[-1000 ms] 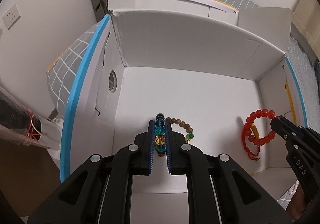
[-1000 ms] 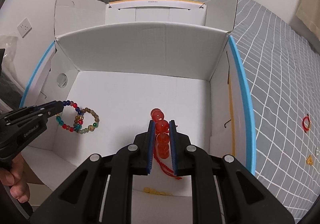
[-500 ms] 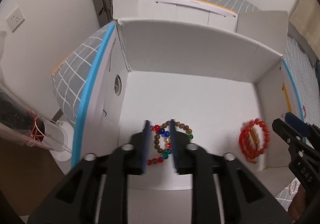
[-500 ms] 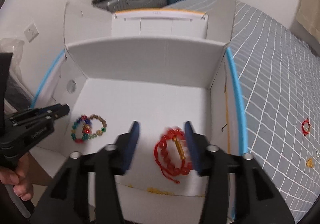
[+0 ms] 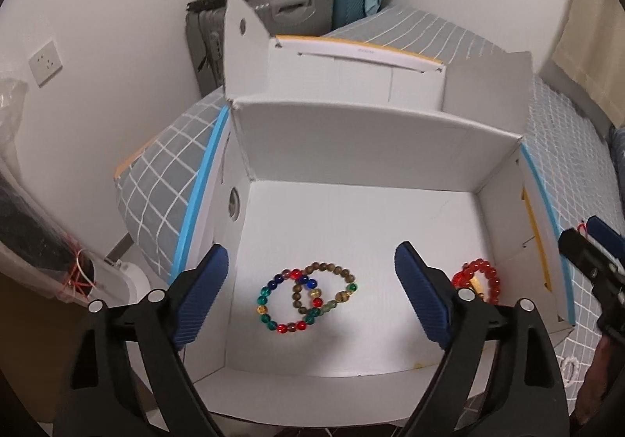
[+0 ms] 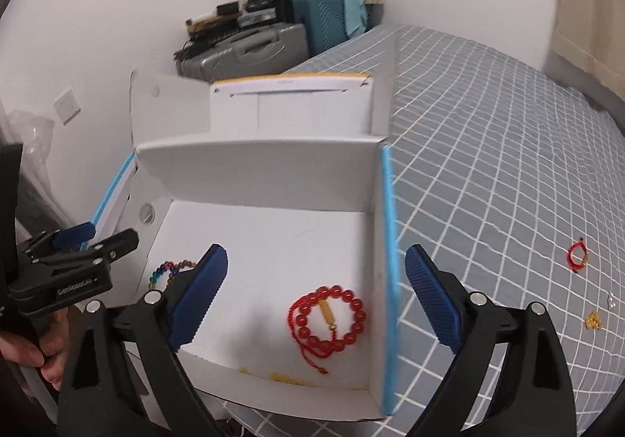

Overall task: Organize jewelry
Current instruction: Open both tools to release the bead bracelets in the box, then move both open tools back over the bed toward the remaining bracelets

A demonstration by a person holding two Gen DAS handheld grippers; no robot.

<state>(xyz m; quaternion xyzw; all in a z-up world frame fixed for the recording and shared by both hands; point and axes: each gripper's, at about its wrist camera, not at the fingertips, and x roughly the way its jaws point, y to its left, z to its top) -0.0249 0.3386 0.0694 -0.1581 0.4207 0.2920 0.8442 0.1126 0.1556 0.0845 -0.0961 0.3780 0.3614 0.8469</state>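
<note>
White lettering on the side of the left gripper, too blurred to read for certain. Left gripper jaws spread wide, holding nothing; below and between them, on the floor of the white cardboard box, a multicoloured bead bracelet overlapping a brown bead bracelet. Just inside the right-hand jaw of that gripper, partly hidden behind it, a red bead bracelet. Right gripper jaws likewise wide apart and empty; between them, nearer the right-hand jaw, the red bead bracelet flat on the box floor with a gold tube charm across its middle and a red cord trailing toward the jaws. Beyond the right-hand jaw, outside the box on the grey checked bed, a small red string bracelet and a little gold piece.
</note>
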